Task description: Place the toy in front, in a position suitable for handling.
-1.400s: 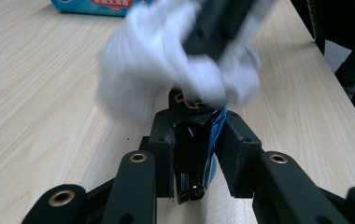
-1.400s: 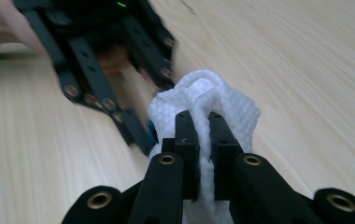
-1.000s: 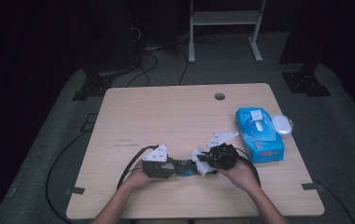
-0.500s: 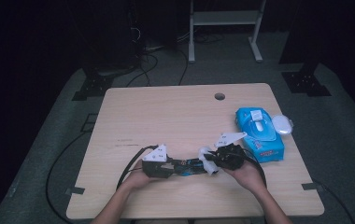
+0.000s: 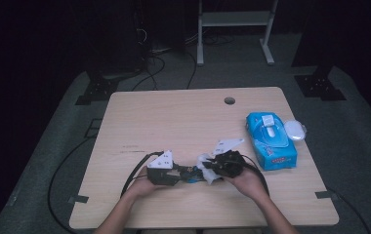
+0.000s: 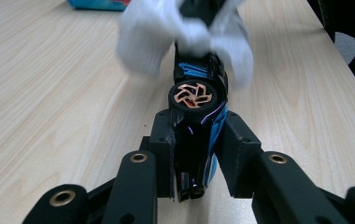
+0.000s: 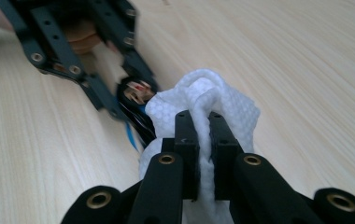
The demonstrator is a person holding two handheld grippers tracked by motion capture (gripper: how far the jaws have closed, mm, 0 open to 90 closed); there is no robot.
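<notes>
Left gripper point(image 6: 194, 154) jaws clench toy car point(image 6: 195, 116); right gripper point(image 7: 203, 140) jaws pinch wipe point(image 7: 213, 107). Rub wipe along car just ahead, keeping both grips firm above bench point(image 5: 174, 122).

wipes pack point(image 5: 270, 140): blue, sits at the table's point(image 5: 174, 122) right edge
white lid thing point(image 5: 295, 129): just beside the pack
hole point(image 5: 229, 101): near the far edge

A toy car point(image 6: 195, 126) is clamped between the left gripper's fingers point(image 6: 164, 140); a wipe point(image 7: 213, 109), pinched between the right gripper's fingers point(image 7: 186, 140), is pressed against its far end.
</notes>
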